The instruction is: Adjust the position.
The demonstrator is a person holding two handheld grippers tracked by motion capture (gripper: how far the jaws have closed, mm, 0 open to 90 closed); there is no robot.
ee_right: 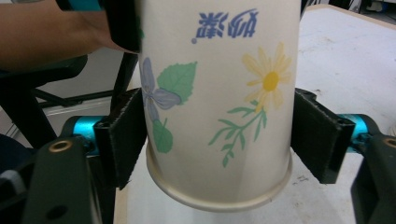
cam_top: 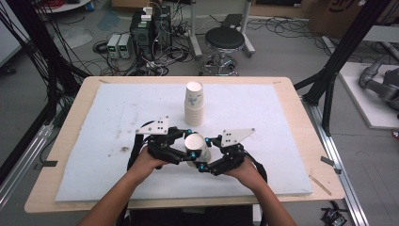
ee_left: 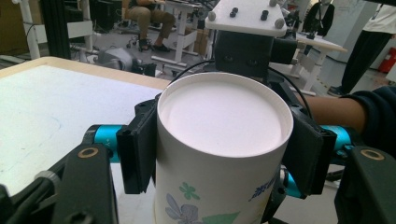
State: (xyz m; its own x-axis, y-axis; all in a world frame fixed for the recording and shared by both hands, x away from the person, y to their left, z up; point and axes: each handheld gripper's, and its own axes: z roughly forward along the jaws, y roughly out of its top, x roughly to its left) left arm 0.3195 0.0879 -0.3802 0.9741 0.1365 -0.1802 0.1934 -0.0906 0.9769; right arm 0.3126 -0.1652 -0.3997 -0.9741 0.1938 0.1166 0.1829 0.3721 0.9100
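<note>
Above the worktop (cam_top: 94,141), both the left gripper (cam_top: 181,149) and right gripper (cam_top: 210,153) clasped one inverted paper cup (cam_top: 196,147); adding it to the cup stack (cam_top: 194,104) probably remained.

Each black two-jaw gripper, left (cam_top: 184,141) and right (cam_top: 206,151), carries a grey three-cornered plate with dark screws, teal cylindrical joints, brass-ringed bolt holes and trailing black cables.

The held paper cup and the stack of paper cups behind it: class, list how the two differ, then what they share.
1. The held paper cup is clamped between the left gripper and right gripper; the stack of paper cups stands untouched on the white mat.
2. The held paper cup is a single cup; the stack of paper cups is several nested, so taller.
Both are upside down, white, with printed decoration.
</note>
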